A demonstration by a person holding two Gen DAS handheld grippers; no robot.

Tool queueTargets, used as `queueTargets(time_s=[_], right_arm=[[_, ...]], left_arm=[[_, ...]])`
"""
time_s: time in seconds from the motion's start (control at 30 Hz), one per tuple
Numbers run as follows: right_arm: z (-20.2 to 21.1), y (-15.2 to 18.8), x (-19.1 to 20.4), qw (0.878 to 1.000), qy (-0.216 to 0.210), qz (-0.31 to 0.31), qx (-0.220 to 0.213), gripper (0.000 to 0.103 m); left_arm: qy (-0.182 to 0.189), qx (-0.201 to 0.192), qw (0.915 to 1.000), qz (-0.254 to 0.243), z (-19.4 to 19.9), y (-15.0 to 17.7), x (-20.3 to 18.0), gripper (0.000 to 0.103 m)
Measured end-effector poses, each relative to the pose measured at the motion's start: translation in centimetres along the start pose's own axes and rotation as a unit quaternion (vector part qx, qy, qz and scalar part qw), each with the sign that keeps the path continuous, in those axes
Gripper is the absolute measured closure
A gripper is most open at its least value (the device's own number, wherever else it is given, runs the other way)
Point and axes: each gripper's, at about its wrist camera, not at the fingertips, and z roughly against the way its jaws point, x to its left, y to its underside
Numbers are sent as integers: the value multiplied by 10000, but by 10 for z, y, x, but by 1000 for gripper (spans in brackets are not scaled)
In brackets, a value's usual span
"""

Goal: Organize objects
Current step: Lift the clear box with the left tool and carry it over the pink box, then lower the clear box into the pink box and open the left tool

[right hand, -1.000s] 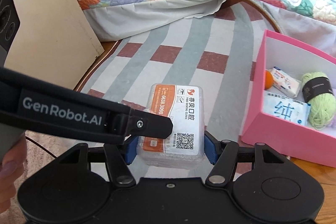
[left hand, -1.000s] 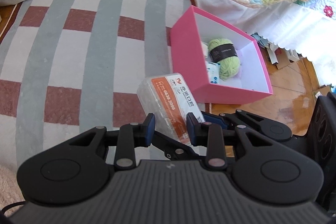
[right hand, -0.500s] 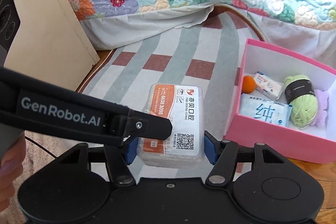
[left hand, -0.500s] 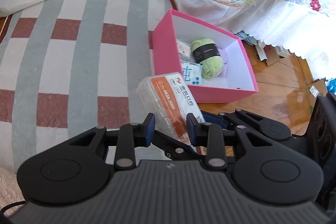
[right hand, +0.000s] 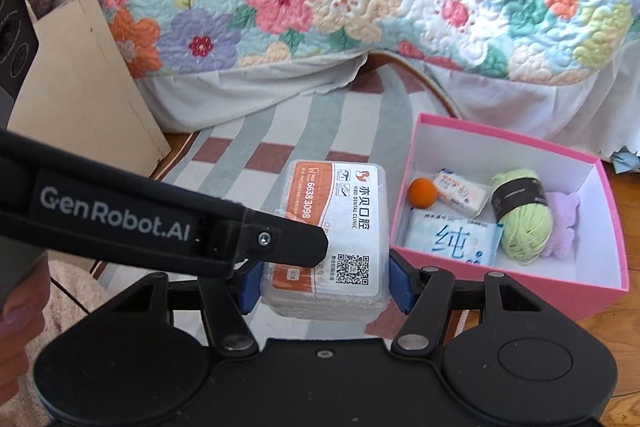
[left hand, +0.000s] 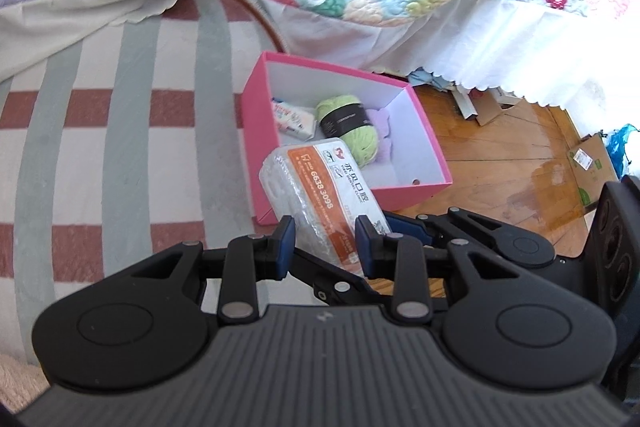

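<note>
Rectangular ribbed clear-plastic case (right hand: 334,239)

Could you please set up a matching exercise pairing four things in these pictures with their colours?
Things:
1. storage box
2. yarn ball
3. small ball
4. plush toy

Colours:
A. orange
B. lilac
C. pink
D. light green

Pairs: 1-C, 2-D, 3-A, 4-B
</note>
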Motion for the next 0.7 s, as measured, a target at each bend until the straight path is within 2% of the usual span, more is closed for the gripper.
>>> queueTargets(time_s=[0.7], right_arm=[[7,-18,-54,9962,535,-448,-519,37]], left_arm=[[220,-35,9989,-413,-43,-47,-45,72]])
